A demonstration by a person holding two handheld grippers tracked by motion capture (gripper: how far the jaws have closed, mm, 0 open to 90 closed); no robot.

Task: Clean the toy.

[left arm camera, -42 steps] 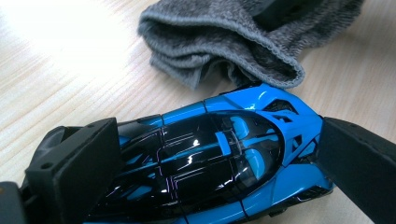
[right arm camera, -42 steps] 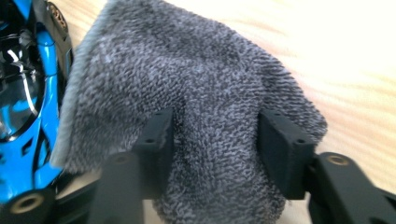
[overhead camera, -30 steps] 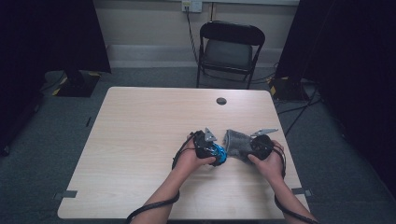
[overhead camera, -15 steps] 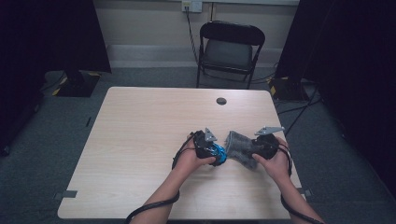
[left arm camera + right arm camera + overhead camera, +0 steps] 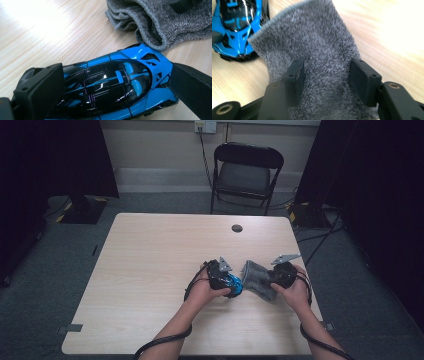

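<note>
We see the left tool (image 5: 234,285) holding a glossy blue and black toy sports car (image 5: 117,85) by its two ends, one black jaw against each. The car rests on the light wood-grain counter (image 5: 150,270), toward the near right part of it in the high view, just in front of the person's left hand (image 5: 202,290).

The right tool (image 5: 325,75) has its jaws on either side of a fuzzy grey knit sock (image 5: 317,50). These jaws have just been closing, with the sock between them; they stand partly spread, and we cannot tell whether the pads press on the fabric. The right hand (image 5: 295,290) grips this tool from the near right edge of the counter.

In the left gripper view, the open cuff of the sock lies against one end of the car. In the right gripper view, the car sits just beside the far edge of the sock.

A black folding chair (image 5: 246,170) stands beyond the far edge of the counter.
</note>
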